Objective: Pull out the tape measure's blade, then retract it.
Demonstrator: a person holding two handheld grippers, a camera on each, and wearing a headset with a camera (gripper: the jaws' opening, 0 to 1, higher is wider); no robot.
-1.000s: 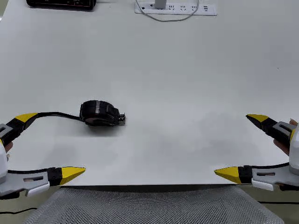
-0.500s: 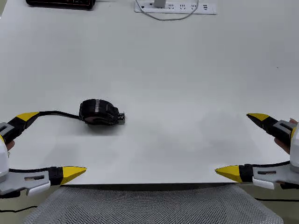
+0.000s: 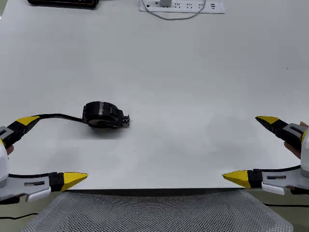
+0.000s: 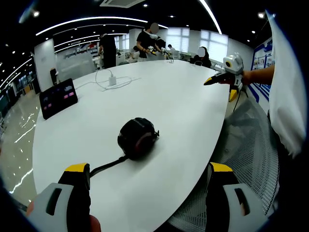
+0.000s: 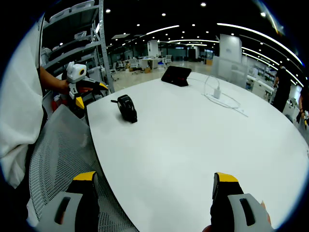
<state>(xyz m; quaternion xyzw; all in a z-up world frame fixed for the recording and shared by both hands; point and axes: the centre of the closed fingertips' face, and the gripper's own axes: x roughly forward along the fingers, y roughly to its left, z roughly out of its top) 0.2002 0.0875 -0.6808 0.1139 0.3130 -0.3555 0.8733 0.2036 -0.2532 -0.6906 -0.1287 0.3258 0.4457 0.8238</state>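
On the white table (image 3: pixel 193 87), left of centre, black tape measure (image 3: pixel 102 115) untouched, strap (image 3: pixel 58 116) end hidden behind left gripper (image 3: pixel 58 148), its jaws wide apart, right gripper (image 3: pixel 242 148) likewise spread, both bodies cut off.

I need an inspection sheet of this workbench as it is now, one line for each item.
Surface: white table, glossy.
Job's things: black round tape measure, blade in, lying untouched.
Clutter: black flat device at the far edge.
Grippers: left tongs and right tongs both open, holding nothing.
Cables: black strap from the tape measure; white power strip with white cable.
Surroundings: grey mesh chair; people beyond the table.
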